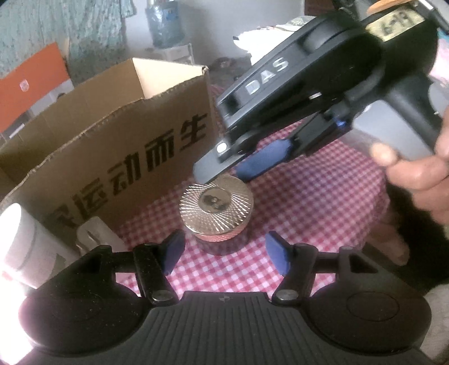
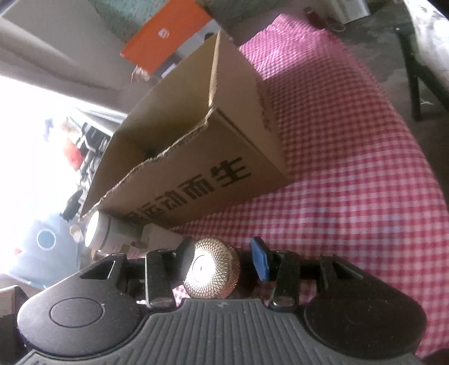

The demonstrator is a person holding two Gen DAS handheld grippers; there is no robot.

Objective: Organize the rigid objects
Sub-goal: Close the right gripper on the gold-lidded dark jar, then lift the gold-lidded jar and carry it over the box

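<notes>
A round jar with a shiny gold patterned lid (image 1: 216,206) stands on the red checked tablecloth (image 1: 308,196), beside an open cardboard box (image 1: 118,134) with black print. My left gripper (image 1: 226,257) is open, just in front of the jar and not touching it. My right gripper (image 2: 224,259) hovers over the jar with its jaws apart on either side of the gold lid (image 2: 212,268); its black body and blue fingers (image 1: 263,161) show above the jar in the left wrist view. The box (image 2: 196,157) lies beyond it.
A white cylinder container (image 1: 25,247) and a small white item (image 1: 95,235) sit left of the jar against the box; the container also shows in the right wrist view (image 2: 98,233). An orange box (image 2: 165,33) and a water bottle (image 1: 164,22) are off the table.
</notes>
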